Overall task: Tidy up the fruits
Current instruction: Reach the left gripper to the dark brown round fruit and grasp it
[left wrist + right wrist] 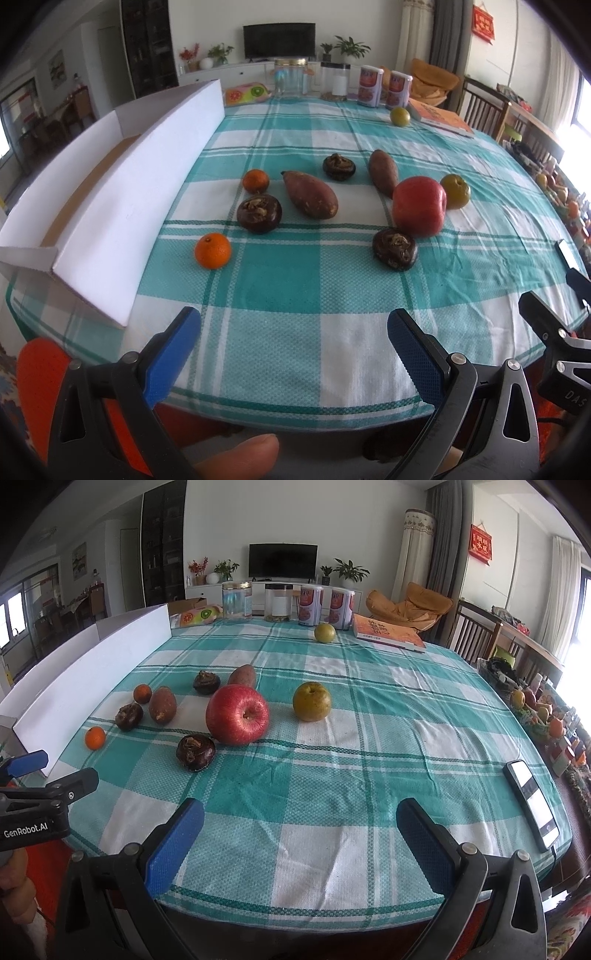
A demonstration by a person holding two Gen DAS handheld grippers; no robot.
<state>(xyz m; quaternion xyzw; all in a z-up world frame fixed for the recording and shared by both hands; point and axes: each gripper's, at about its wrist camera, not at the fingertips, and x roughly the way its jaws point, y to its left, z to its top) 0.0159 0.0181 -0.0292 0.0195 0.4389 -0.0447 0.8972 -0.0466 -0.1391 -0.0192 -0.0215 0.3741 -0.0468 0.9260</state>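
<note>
Faintly "GenRobot.AI" on left tongs [27, 766] body

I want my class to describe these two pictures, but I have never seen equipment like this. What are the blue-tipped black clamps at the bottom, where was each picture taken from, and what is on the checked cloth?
No robot here: a person holds a hand-operated two-finger gripper in each hand, and each carries a wide-angle camera looking forward along its fingers. One picture comes from the left gripper, the other from the right gripper. Both are open and hold nothing.

On the checked tablecloth lie a red apple, two greenish-yellow pears, two small oranges, two sweet potatoes and three dark water chestnuts. A white cardboard box stands at the left, a phone at the right, jars and a book at the far edge.
</note>
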